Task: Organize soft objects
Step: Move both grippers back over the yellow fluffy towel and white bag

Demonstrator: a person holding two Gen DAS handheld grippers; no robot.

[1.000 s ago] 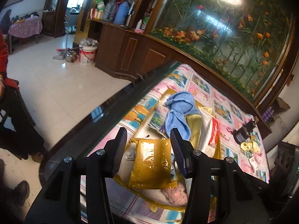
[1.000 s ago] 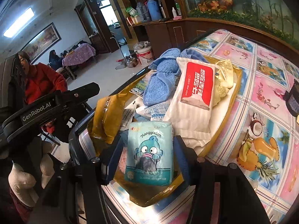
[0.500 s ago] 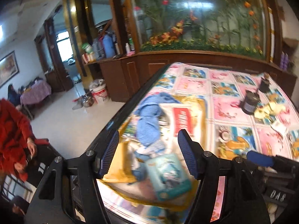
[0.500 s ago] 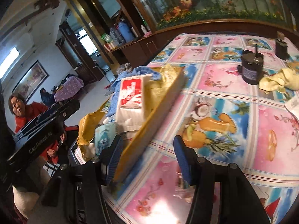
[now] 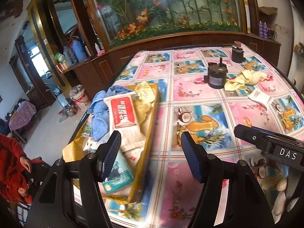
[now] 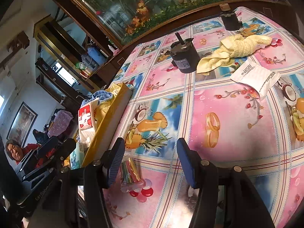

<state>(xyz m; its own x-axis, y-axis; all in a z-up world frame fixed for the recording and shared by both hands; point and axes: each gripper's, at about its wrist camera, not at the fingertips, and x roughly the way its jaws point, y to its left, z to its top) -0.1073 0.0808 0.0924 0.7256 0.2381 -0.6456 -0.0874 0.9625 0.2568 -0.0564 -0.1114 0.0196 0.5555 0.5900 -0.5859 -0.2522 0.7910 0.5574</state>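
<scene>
A gold box (image 5: pixel 150 117) at the table's left edge holds a blue towel (image 5: pixel 98 110), a white pack with a red label (image 5: pixel 123 112) and a teal tissue pack (image 5: pixel 117 176). My left gripper (image 5: pixel 151 148) hovers open over the box's right rim, nothing between its fingers. My right gripper (image 6: pixel 151 152) is open over the tablecloth right of the box (image 6: pixel 108 121), and empty. A small pack of coloured strips (image 6: pixel 131 174) lies by its left finger. A yellow towel (image 6: pixel 233 49) and a white packet (image 6: pixel 256 77) lie farther back.
A black cylinder (image 6: pixel 183 57) stands beside the yellow towel (image 5: pixel 245 79), a second dark one (image 6: pixel 229 20) behind it. A person in red (image 5: pixel 11 167) sits off the table's left edge. A wooden cabinet with a flower panel (image 5: pixel 171 9) borders the far side.
Both grippers have swung right, from over the gold box toward the patterned tablecloth. The left jaws stand wider than before. The teal pack has stayed in the box.
</scene>
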